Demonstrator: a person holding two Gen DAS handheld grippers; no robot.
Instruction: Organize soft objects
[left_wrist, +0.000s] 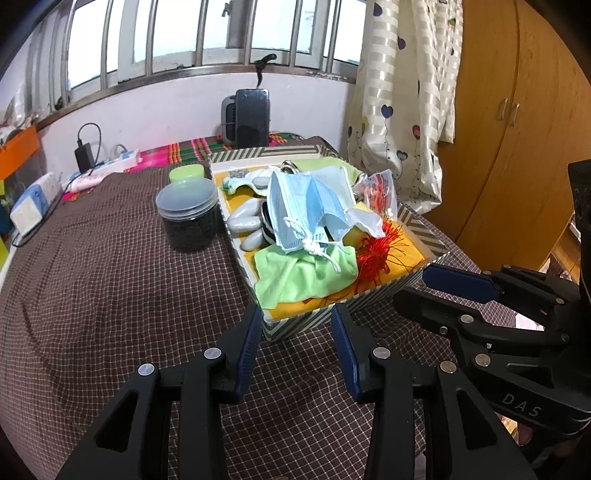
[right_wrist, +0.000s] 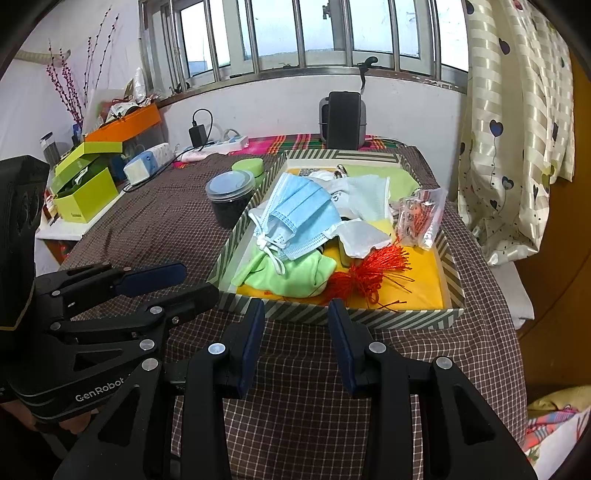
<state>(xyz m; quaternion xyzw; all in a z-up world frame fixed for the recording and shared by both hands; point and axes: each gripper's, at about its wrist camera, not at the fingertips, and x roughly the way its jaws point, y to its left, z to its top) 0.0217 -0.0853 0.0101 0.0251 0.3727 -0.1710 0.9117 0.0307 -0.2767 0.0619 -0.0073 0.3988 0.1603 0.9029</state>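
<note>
Both grippers hover side by side over the near edge of the table, angled down at the striped tray (left_wrist: 424, 258). Left gripper (left_wrist: 295, 339) is released, nothing between its pads. Right gripper (right_wrist: 295, 339) is likewise released and empty.

The soft items sit piled inside the tray, straight ahead of both. The blue face mask (right_wrist: 303, 218) is on top at mid-tray, long axis running diagonally from the near-left toward the far-right corner. The green cloth (right_wrist: 291, 275) lies beneath it near the tray's front wall, and the red string bundle (right_wrist: 369, 273) is beside the cloth toward the right.

The right gripper looks better centred on the tray; the left lines up with its near-left corner. The tray wall is a lip to clear. Open tablecloth (left_wrist: 110, 277) lies left of the tray, and a dark jar (left_wrist: 188, 214) is just beside the tray's left wall.
</note>
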